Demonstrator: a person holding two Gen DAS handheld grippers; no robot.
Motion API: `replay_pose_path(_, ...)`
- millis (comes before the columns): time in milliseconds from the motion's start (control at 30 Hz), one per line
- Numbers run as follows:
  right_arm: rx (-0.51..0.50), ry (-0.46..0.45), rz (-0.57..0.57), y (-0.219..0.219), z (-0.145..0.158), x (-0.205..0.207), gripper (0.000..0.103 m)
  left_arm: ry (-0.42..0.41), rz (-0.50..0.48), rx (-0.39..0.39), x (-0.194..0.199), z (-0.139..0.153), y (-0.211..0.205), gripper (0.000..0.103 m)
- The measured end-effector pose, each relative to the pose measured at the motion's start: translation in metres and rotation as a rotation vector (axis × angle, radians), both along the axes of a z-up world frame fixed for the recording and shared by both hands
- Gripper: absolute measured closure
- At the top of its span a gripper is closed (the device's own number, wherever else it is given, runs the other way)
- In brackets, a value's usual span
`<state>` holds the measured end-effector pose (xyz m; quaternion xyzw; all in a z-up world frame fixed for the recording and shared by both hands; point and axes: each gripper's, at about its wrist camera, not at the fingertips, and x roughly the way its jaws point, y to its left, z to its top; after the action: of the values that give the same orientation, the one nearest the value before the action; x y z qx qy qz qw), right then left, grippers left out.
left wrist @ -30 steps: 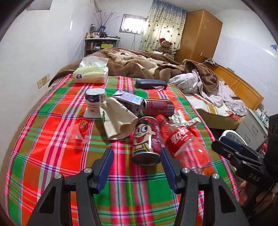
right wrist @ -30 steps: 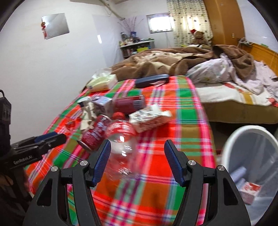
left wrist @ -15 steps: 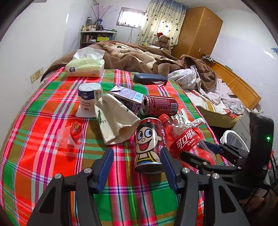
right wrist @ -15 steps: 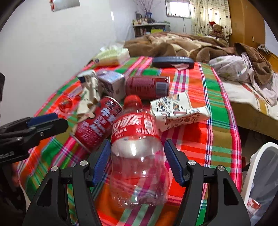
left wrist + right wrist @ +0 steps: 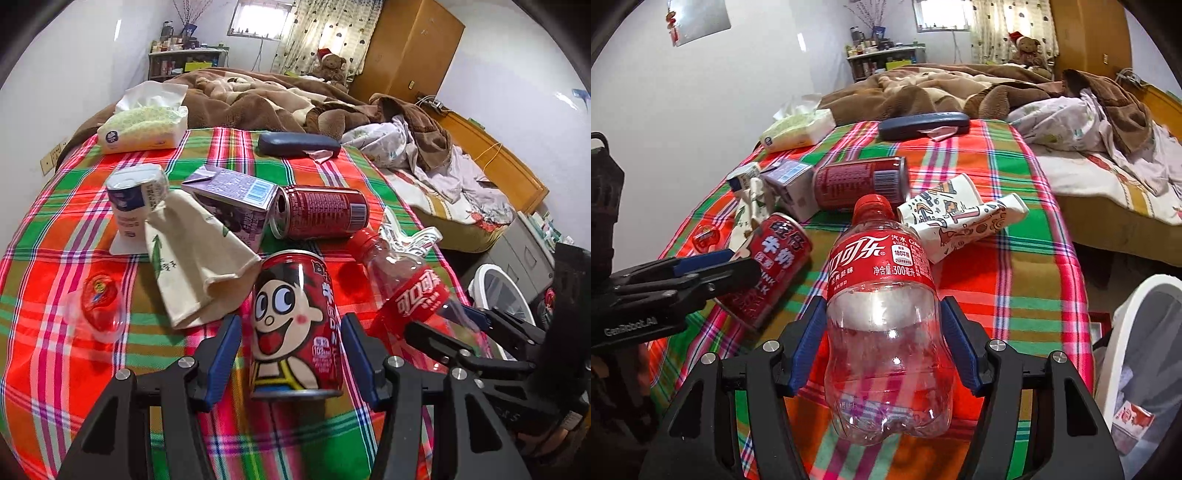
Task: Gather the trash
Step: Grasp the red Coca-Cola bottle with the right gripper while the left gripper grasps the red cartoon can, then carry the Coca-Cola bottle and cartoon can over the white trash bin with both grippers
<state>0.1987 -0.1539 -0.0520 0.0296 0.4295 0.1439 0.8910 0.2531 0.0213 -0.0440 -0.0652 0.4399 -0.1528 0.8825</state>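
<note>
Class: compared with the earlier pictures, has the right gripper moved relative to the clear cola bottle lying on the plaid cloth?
Yes. The right gripper has advanced over the plaid cloth; its open jaws now flank the cola bottle.

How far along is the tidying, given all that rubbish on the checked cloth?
Barely begun. The white bin holds a few scraps. Nothing is gripped: the left gripper straddles the cartoon milk can, the right gripper straddles the empty cola bottle, with jaws apart. The red soda can, purple carton, paper bag and crumpled cup remain.

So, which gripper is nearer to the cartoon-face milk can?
Left. The left gripper has the cartoon-face milk can between its open fingers. The right gripper is beside it, around the clear cola bottle.
</note>
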Motion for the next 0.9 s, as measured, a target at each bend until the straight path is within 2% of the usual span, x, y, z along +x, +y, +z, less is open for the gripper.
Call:
replay_pose_path(433,0.000,-0.007,-0.018,-0.007,-0.001,0.002,0.039,0.036,-0.003,0.059,0.020,-0.017,-0.016,0.047)
replay_pose_path(567,0.001,-0.008,-0.017,-0.008,-0.001,0.001,0.039,0.049,0.004,0.053,0.020,-0.020,-0.015,0.051)
replay_pose_path(900,0.018,-0.018,-0.012,-0.009,0.000,-0.003,0.039,0.030,0.015,0.037,0.002,-0.013,-0.015,0.051)
